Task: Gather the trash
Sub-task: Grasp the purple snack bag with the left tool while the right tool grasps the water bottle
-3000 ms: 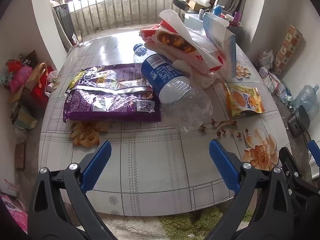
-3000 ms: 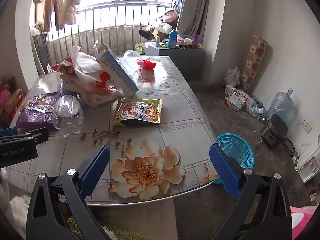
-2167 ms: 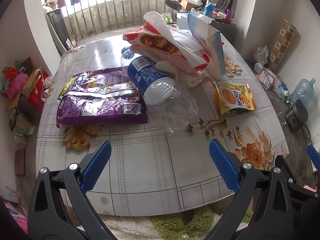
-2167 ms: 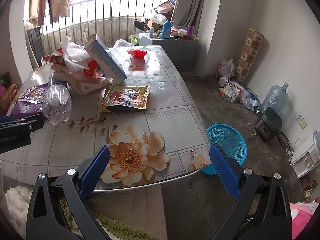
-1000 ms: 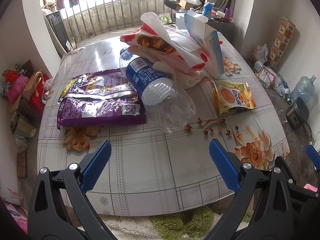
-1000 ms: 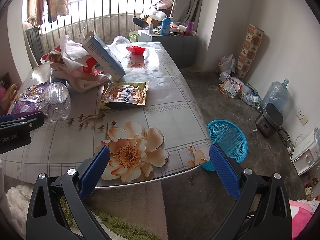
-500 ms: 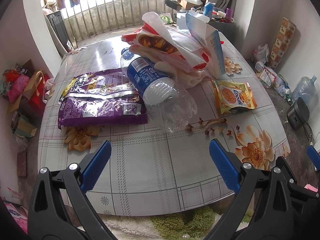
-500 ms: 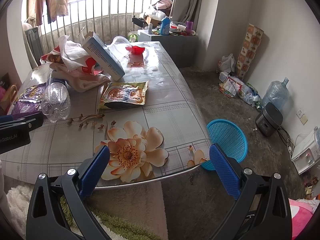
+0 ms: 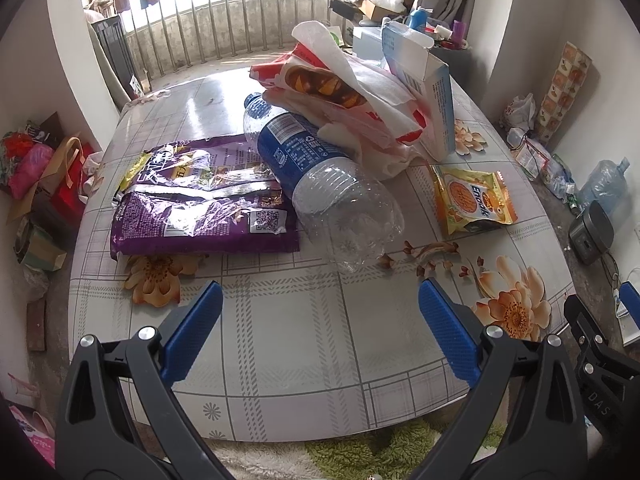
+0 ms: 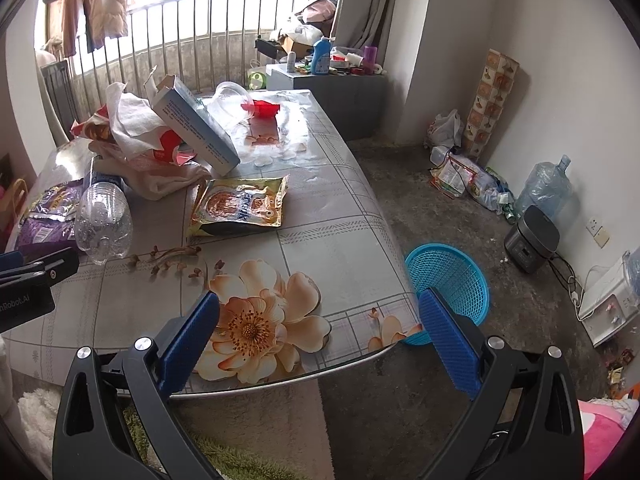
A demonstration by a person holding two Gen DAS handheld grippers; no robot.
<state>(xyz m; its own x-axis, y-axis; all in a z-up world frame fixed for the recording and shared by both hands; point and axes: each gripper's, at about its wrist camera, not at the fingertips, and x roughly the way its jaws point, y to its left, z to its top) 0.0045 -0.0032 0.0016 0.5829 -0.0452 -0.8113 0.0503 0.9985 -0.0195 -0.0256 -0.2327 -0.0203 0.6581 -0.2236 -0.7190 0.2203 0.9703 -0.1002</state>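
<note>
Trash lies spread over the far half of the table [image 9: 304, 344], whose cloth is printed with grid lines and large flowers. In the left wrist view, the left gripper [image 9: 320, 304] hovers above the near edge with its blue-padded fingers [image 9: 192, 332] wide apart and nothing between them. Just ahead lies a clear plastic bottle [image 9: 332, 196] with a blue label, on its side, its base toward the camera. Its left side rests against a purple snack bag [image 9: 200, 208] lying flat. Behind the bottle sits a heap of red-and-white wrappers and tissue [image 9: 344, 92], with an opened light blue carton [image 9: 424, 88] leaning against the heap's right side. A yellow snack packet [image 9: 472, 200] lies flat to the right, apart from the bottle.

In the right wrist view, the right gripper [image 10: 320, 308] is held over the table's near right corner, its fingers likewise spread and empty. A blue mesh basket [image 10: 452, 276] stands on the floor just beside that corner, partly hidden by the table edge. Farther back on the table sits what looks like a clear plastic lid [image 10: 232, 100] next to a small red piece [image 10: 266, 109].
</note>
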